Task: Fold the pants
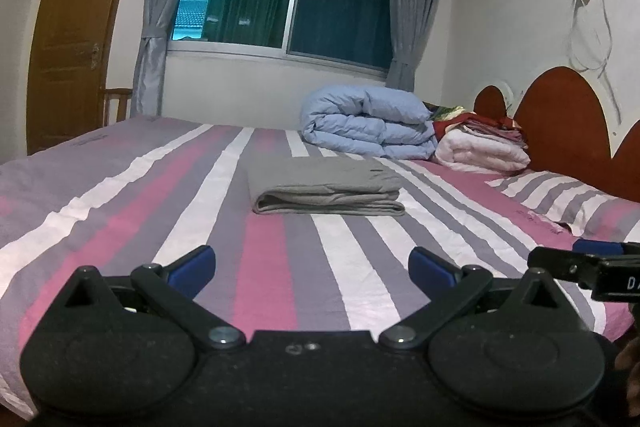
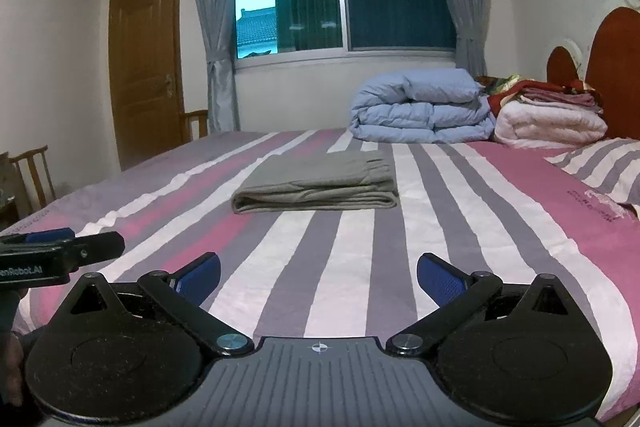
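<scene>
The grey pants (image 1: pixel 324 187) lie folded into a flat, neat rectangle in the middle of the striped bed; they also show in the right wrist view (image 2: pixel 316 183). My left gripper (image 1: pixel 312 263) is open and empty, held low over the near part of the bed, well short of the pants. My right gripper (image 2: pixel 318 273) is open and empty too, level with the left one and just to its right. Part of the right gripper shows at the left wrist view's right edge (image 1: pixel 588 267), and part of the left gripper at the right wrist view's left edge (image 2: pixel 60 255).
The bed (image 1: pixel 120 195) has a pink, grey and white striped sheet. A folded blue duvet (image 1: pixel 368 123) and a stack of white and red bedding (image 1: pixel 484 143) sit at the far side by the headboard (image 1: pixel 568 119). A striped pillow (image 1: pixel 568 199) lies at the right. A wooden chair (image 2: pixel 32 171) stands left.
</scene>
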